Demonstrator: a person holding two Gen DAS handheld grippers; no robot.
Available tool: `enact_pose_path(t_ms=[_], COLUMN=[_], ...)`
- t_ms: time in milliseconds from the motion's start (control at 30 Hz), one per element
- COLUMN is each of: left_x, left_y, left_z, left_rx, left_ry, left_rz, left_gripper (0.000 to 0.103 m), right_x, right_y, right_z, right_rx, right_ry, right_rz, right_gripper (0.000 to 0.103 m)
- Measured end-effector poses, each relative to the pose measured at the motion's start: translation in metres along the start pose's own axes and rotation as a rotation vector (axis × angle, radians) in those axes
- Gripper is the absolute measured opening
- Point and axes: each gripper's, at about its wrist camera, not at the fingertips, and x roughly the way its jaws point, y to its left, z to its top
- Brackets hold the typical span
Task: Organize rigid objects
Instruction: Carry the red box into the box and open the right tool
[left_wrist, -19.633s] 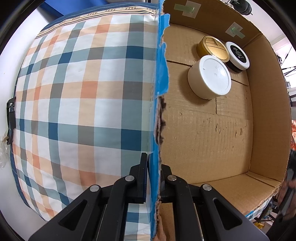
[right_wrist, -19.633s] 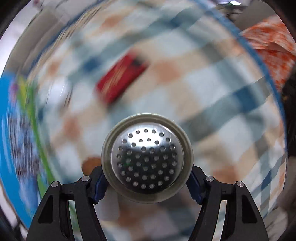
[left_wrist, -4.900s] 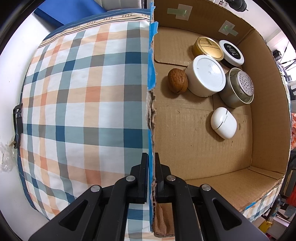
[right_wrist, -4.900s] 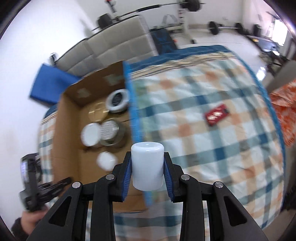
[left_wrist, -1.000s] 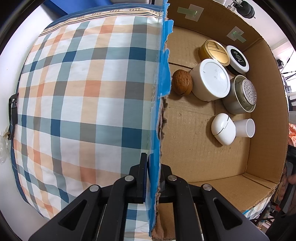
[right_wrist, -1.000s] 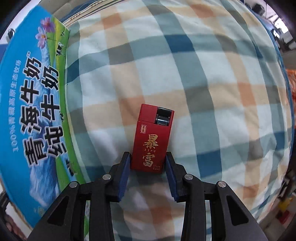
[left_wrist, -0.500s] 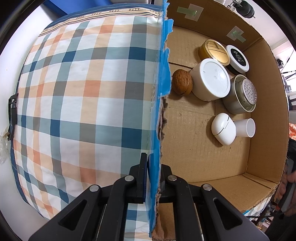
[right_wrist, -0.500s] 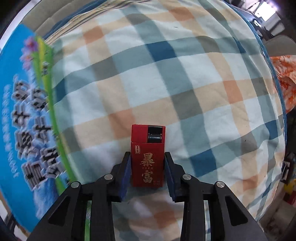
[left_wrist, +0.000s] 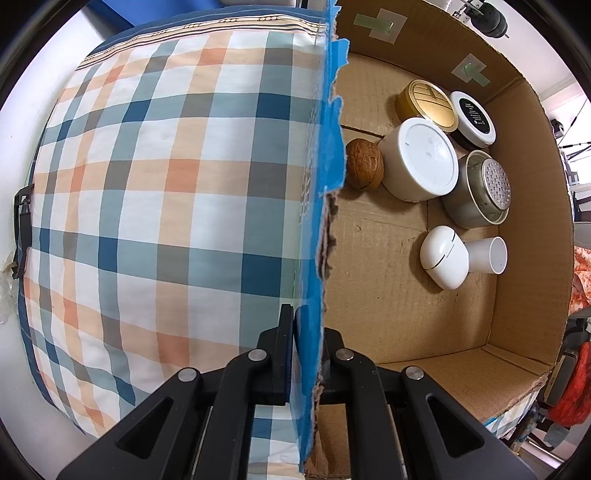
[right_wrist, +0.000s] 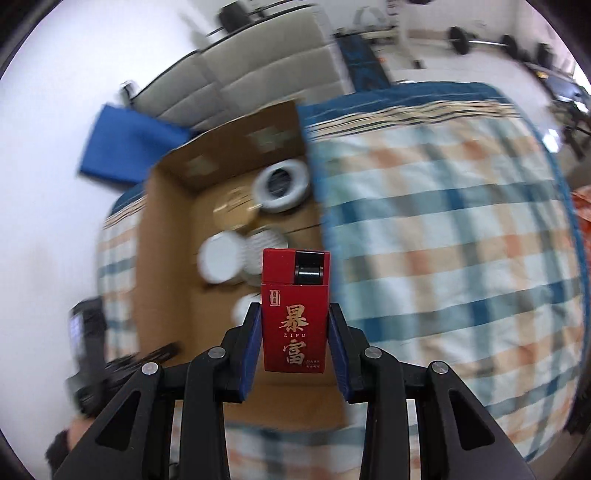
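My left gripper (left_wrist: 304, 325) is shut on the torn left wall of the cardboard box (left_wrist: 388, 321) and holds it upright. Inside the box lie a walnut (left_wrist: 364, 163), a white jar (left_wrist: 421, 158), a gold tin (left_wrist: 426, 101), a black-and-white lidded jar (left_wrist: 472, 117), a metal strainer cup (left_wrist: 480, 194), a white earbud case (left_wrist: 443, 262) and a small white cup (left_wrist: 485, 254). My right gripper (right_wrist: 294, 321) is shut on a red lighter (right_wrist: 294, 310) and holds it in the air above the box (right_wrist: 166, 258), which looks blurred there.
The box sits on a bed with a plaid cover (left_wrist: 166, 206), which also shows in the right wrist view (right_wrist: 461, 240). A grey sofa (right_wrist: 266, 70), a blue mat (right_wrist: 129, 144) and barbells (right_wrist: 480, 40) stand at the back of the room. The left gripper shows at lower left (right_wrist: 88, 354).
My right gripper has lifted the red lighter off the plaid cover and swung it up over the box. The left gripper still holds the box wall. The box contents have not moved.
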Motion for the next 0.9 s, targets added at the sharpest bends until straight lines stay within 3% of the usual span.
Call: enact_pose_path(t_ms=[267, 900], left_x=[-0.001, 0.002], left_y=[-0.002, -0.006], left_z=[0.0, -0.002], left_rx=[0.001, 0.003], left_ry=[-0.003, -0.002], left_rz=[0.003, 0.005], left_gripper=[0.005, 0.005], right_x=[0.028, 0.097], right_y=[0.065, 0.074], right_z=[-0.029, -0.036], right_rx=[-0.096, -0.082], right_ry=[0.081, 0.171], right_rz=[0.071, 0.118], right_gripper=[0.037, 0.037])
